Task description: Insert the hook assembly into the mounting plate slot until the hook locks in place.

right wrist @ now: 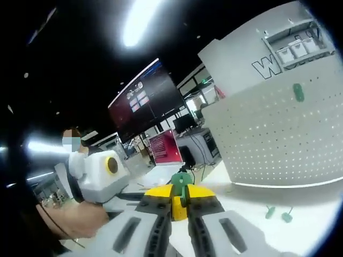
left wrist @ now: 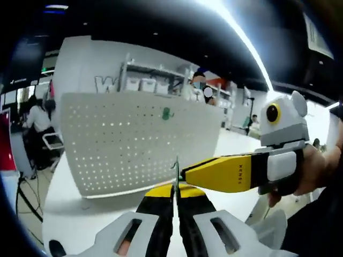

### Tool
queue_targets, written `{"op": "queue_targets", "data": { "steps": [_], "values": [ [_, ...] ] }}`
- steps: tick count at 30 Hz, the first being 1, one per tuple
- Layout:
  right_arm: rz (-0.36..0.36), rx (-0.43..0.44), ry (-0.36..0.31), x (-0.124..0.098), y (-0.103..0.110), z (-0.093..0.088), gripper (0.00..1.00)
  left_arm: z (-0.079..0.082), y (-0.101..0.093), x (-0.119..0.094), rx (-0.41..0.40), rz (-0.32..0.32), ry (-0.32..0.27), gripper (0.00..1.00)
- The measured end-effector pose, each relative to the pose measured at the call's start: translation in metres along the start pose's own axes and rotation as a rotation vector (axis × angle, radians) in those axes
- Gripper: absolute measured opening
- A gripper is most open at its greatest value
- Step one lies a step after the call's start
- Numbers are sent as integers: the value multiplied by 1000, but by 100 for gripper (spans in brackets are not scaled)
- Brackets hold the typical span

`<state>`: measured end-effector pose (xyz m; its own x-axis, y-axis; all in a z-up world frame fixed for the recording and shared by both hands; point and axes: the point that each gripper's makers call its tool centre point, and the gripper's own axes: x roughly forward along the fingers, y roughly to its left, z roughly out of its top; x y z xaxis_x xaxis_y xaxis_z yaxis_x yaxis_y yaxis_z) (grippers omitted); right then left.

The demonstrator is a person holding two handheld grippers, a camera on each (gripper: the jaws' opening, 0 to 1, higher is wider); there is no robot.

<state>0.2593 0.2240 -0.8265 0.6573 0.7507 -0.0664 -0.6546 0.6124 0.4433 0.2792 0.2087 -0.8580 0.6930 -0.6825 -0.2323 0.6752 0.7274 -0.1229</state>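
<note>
While we look along the left tongs (left wrist: 174, 184), their jaws are pressed together on a thin dark metal hook (left wrist: 175, 172) that sticks up between the tips. The right tongs (left wrist: 185, 174) come in from the right of that view, yellow and black, with their tip right at the same hook, and we can see a hand (left wrist: 313, 171) wrapped around their grip. Behind it all stands the white pegboard (left wrist: 128, 142), upright on the white desk (left wrist: 69, 209), with one green hook (left wrist: 166, 113) already hanging near its top edge.

Over in the right gripper view, the right tongs (right wrist: 178, 199) are pinched on a green hook piece (right wrist: 183, 184) right at the tips. The left tongs (right wrist: 107, 171) sit off to the left with a hand (right wrist: 75, 219) holding them. The pegboard (right wrist: 278, 139) is well off to the right here, the green hook (right wrist: 298, 92) up high on it. Two more small green pieces (right wrist: 278, 213) lie on the desk (right wrist: 241, 206) near the base of the board. A dark monitor (right wrist: 144, 104) hangs in the background.
</note>
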Motion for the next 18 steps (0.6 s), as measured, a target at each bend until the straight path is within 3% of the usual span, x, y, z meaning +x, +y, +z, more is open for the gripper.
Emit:
{"op": "queue_targets", "data": {
  "steps": [9,12,15,18],
  "values": [
    [5,-39,-51,-1,6,10,1,15,2,-3,53,24,-36,1],
    [2,-44,-60,0,5,10,1,14,3,-3,47,26,-31,1],
    [-4,33,-70,0,2,8,1,9,3,0,-2,20,-12,1],
    [-9,15,-44,1,-1,3,0,3,4,0,-21,18,8,1]
  ]
}}
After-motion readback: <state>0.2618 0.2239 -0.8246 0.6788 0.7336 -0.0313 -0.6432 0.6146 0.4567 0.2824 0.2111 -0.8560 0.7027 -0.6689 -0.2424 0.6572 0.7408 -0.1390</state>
